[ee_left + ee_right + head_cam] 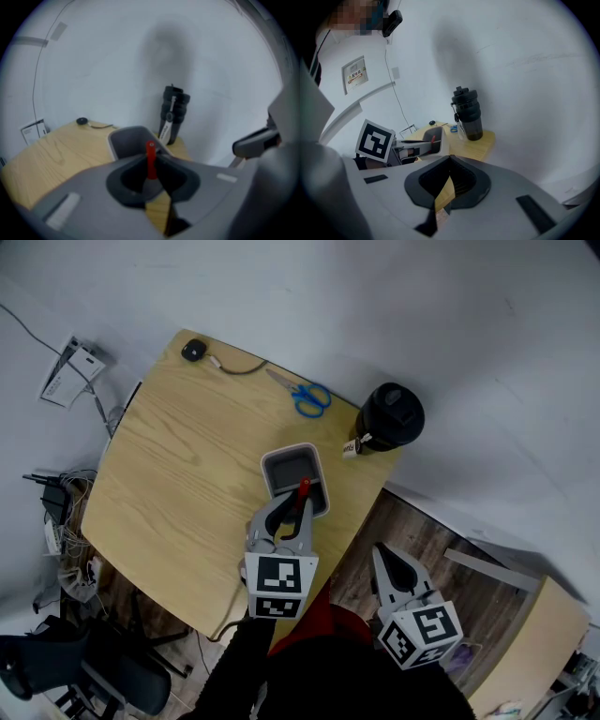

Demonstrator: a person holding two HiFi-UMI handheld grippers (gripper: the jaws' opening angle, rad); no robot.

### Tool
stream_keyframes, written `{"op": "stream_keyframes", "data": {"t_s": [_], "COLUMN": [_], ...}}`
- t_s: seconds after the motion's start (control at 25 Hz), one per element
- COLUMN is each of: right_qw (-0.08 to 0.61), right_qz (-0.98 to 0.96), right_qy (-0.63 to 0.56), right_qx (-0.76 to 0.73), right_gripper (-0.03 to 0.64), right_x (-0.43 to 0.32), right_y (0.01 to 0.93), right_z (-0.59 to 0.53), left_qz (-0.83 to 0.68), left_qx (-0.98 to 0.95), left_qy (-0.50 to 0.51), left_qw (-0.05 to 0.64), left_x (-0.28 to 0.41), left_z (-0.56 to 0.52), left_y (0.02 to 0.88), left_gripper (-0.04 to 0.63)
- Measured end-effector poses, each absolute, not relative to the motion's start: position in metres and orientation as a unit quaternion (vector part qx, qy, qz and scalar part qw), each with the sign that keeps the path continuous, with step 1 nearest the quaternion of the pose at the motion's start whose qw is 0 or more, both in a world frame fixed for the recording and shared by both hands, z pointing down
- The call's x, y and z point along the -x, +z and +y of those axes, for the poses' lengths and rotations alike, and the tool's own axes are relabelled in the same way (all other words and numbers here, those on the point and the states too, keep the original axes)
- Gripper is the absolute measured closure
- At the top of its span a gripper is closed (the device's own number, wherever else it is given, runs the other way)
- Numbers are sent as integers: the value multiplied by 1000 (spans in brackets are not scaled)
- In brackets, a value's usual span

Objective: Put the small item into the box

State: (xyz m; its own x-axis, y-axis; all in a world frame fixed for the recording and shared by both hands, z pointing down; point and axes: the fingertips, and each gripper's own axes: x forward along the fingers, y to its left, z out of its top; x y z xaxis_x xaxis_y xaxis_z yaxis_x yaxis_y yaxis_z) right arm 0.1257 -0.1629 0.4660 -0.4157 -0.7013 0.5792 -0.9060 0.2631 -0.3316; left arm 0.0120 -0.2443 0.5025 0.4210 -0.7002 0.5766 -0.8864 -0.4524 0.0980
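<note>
Red thin stick (303,489), pinched at its lower end by left gripper (298,510), stands upright over grey plastic box (281,455) near wooden table (169,474) right edge. Probably light, stiff. Right gripper (384,554) closed, empty.

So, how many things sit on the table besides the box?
3: blue scissors by the far edge, a black bottle at the far right corner, a corded black puck at the far left corner. The left gripper may hide more.
</note>
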Motion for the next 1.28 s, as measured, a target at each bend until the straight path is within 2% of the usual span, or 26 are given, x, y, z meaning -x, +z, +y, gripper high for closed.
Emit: {"op": "stream_keyframes", "data": {"t_s": [0.68, 1.08, 1.28], "right_qw": [164, 173, 175], "right_qz": [-792, -793, -793], "right_qy": [308, 296, 290], "right_qx": [-501, -503, -506], "right_gripper": [609, 609, 609], "right_x": [-110, -112, -115], "right_y": [463, 459, 457], "right_z": [-157, -155, -157], "left_qz": [-487, -495, -495], "left_qx": [-815, -811, -812], "left_qy": [239, 239, 238], "left_qw": [204, 200, 197], "left_x": [-10, -7, -6], "left_z": [-244, -240, -238], "left_y": [498, 488, 483], "left_gripper": [537, 587, 591]}}
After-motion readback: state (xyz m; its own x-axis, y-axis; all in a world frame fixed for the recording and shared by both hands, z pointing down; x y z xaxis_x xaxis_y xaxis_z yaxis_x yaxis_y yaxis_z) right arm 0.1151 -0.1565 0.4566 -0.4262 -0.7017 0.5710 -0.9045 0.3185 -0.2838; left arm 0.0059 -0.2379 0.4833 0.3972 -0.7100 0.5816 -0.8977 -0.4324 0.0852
